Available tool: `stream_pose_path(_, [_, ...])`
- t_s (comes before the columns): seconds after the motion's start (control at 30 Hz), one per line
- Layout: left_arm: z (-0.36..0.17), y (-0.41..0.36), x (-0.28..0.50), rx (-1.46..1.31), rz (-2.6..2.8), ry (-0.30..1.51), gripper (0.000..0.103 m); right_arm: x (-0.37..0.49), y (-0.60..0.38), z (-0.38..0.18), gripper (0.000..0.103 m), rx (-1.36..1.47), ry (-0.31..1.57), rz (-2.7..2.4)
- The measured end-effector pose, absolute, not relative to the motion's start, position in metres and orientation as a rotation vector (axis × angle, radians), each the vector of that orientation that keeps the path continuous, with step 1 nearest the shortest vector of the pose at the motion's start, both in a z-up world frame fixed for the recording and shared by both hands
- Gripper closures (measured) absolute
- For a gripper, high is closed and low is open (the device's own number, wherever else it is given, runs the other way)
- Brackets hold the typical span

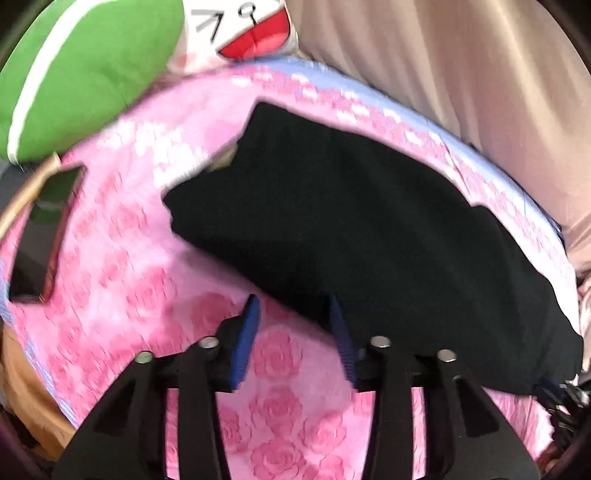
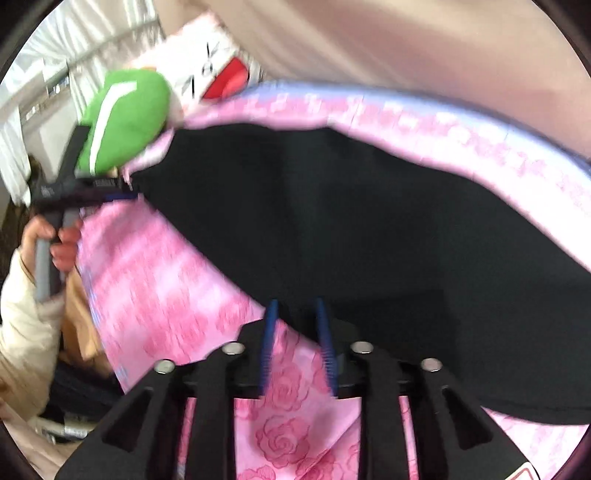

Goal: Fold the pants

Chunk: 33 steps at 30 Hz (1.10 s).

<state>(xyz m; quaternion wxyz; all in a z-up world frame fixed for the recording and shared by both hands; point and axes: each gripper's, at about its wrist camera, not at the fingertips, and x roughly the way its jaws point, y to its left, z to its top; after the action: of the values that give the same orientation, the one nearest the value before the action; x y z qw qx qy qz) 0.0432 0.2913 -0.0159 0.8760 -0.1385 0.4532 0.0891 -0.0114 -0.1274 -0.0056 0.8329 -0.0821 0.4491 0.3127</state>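
The black pants (image 1: 369, 236) serve as the landmark: they lie spread on a pink rose-print bedsheet (image 1: 155, 288) that covers a bed.

In the left wrist view, far left of the pants, a green pillow (image 1: 85, 70) sits at the bed's head end, and beside it a white cushion (image 1: 240, 29) with a red mouth drawn on it. A dark flat rectangular object (image 1: 40, 229) lies on the sheet, well left of the pants. The left tool (image 1: 293, 314) hovers at the near edge of the pants, its blue-padded fingers (image 1: 247, 332) spread apart with nothing between them; the left finger stands over bare sheet, the right finger over black cloth. The long axis of the pants runs diagonally from upper left, near the pillow, to lower right. Right of the pants hangs a beige curtain (image 1: 461, 92).

The right wrist view shows what the other does not: the person's left hand (image 2: 55, 240), in a cream sleeve, gripping the left tool's handle at the pants' left edge, below the green pillow (image 2: 122, 122). The right tool (image 2: 295, 317) sits at the near edge of the pants (image 2: 351, 221), fingers parted and empty, the cloth's border passing between them. Here the pants fill the frame's middle and right.
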Motion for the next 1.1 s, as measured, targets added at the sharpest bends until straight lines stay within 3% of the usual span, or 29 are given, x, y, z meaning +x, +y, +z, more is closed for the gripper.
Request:
stream_pose_path(0.07, [-0.019,0.296,0.054,-0.249,0.253,0.946,0.054,-0.011,-0.131,0.003,0.073,-0.139,0.935,0.661])
stream_pose_path(0.17, [-0.032,0.312,0.066,-0.327,0.245,0.970,0.076,-0.008,-0.136,0.006,0.062,-0.093,0.936,0.635])
stream_pose_path(0.23, [-0.024,0.317,0.067,-0.334,0.241,0.954,0.086,-0.009,-0.143,0.005,0.061,-0.076,0.938,0.608])
stream_pose_path(0.43, [-0.017,0.332,0.072,-0.333,0.290,0.910,0.087,-0.010,-0.179,0.001,0.061,0.016,0.928,0.541])
stream_pose_path(0.57, [-0.022,0.316,0.082,-0.201,0.334,0.944,0.080,-0.006,-0.215,-0.008,0.060,0.076,0.949,0.446])
stream_pose_path(0.8, [0.040,0.279,0.051,-0.105,0.359,0.809,0.075,-0.014,-0.333,0.015,0.052,0.137,0.830,0.161])
stream_pose_path(0.87, [0.059,0.254,0.049,-0.028,0.386,0.739,0.066,-0.012,-0.369,0.022,0.052,0.143,0.793,0.055])
stream_pose_path(0.97, [0.070,0.218,0.051,0.025,0.336,0.703,0.051,-0.009,-0.437,0.032,0.039,0.157,0.729,-0.133])
stream_pose_path(1.1, [0.066,0.170,0.057,0.068,0.244,0.714,0.042,0.003,-0.525,0.030,0.038,0.255,0.729,-0.311])
